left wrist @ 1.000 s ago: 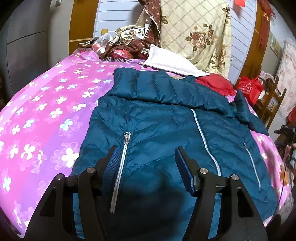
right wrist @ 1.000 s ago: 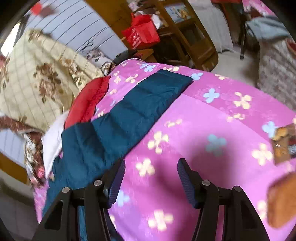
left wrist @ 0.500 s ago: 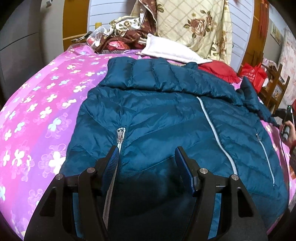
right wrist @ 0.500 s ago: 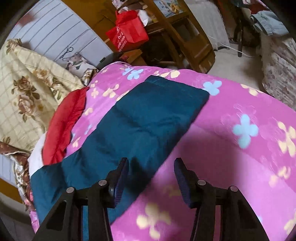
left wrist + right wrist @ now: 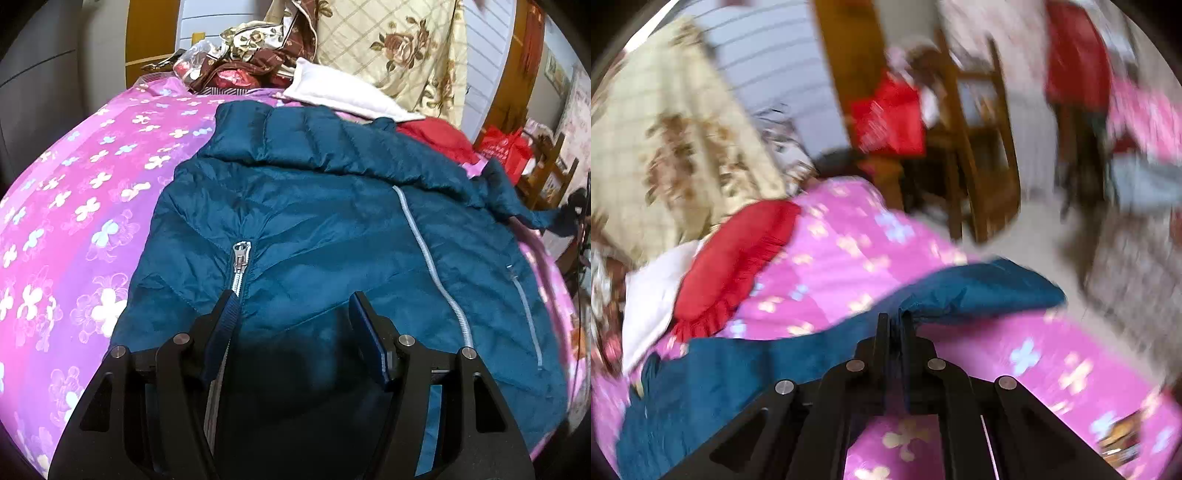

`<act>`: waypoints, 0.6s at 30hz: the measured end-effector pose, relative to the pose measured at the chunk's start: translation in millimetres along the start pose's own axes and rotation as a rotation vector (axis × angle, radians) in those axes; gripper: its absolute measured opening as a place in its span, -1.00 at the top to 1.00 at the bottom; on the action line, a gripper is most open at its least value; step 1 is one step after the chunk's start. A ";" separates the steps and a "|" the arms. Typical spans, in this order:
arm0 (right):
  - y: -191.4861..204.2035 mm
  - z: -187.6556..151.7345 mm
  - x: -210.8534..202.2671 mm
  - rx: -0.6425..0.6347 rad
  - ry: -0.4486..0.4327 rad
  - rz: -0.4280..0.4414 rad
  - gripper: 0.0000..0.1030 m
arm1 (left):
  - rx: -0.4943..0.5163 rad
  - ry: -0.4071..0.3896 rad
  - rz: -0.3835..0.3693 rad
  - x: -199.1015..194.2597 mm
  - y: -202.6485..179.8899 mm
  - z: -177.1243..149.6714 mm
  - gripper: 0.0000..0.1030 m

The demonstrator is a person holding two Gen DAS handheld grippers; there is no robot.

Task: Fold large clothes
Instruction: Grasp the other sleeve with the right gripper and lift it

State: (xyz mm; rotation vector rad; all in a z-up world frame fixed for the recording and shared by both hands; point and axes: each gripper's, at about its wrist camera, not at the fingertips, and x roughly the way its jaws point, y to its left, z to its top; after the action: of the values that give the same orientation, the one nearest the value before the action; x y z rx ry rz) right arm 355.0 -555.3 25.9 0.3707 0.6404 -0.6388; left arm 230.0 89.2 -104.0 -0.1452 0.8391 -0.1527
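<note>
My right gripper [image 5: 892, 319] is clamped tight on the sleeve [image 5: 979, 291] of the teal puffer jacket [image 5: 332, 229], the fabric bunching between the pads and lifted off the pink flowered bedspread [image 5: 1052, 354]. My left gripper [image 5: 291, 314] hangs with its jaws apart over the jacket's lower front, gripping nothing, its left finger just beside the pocket zipper [image 5: 240, 266]. The jacket lies spread front-up on the bed, collar toward the far end. Beyond it sit a white pillow [image 5: 343, 96], a red cushion [image 5: 735, 258] and a cream floral quilt [image 5: 391, 48].
</note>
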 end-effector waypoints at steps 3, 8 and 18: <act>56.2 10.1 -55.3 -0.117 -0.060 0.053 0.92 | -0.024 -0.032 -0.032 -16.8 4.6 2.8 -0.21; 171.8 -16.7 -132.3 -0.306 -0.095 0.240 0.97 | -0.088 -0.124 -0.040 -49.1 25.6 9.3 -0.21; 410.4 -217.5 -180.4 -0.674 0.169 0.616 0.97 | -0.188 -0.196 0.089 -63.2 83.3 13.9 -0.21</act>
State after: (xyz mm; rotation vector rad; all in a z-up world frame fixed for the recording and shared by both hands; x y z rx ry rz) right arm 415.7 -60.7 32.6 -0.0234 0.8113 0.2105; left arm 205.3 183.8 -64.5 -0.2942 0.6624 0.0241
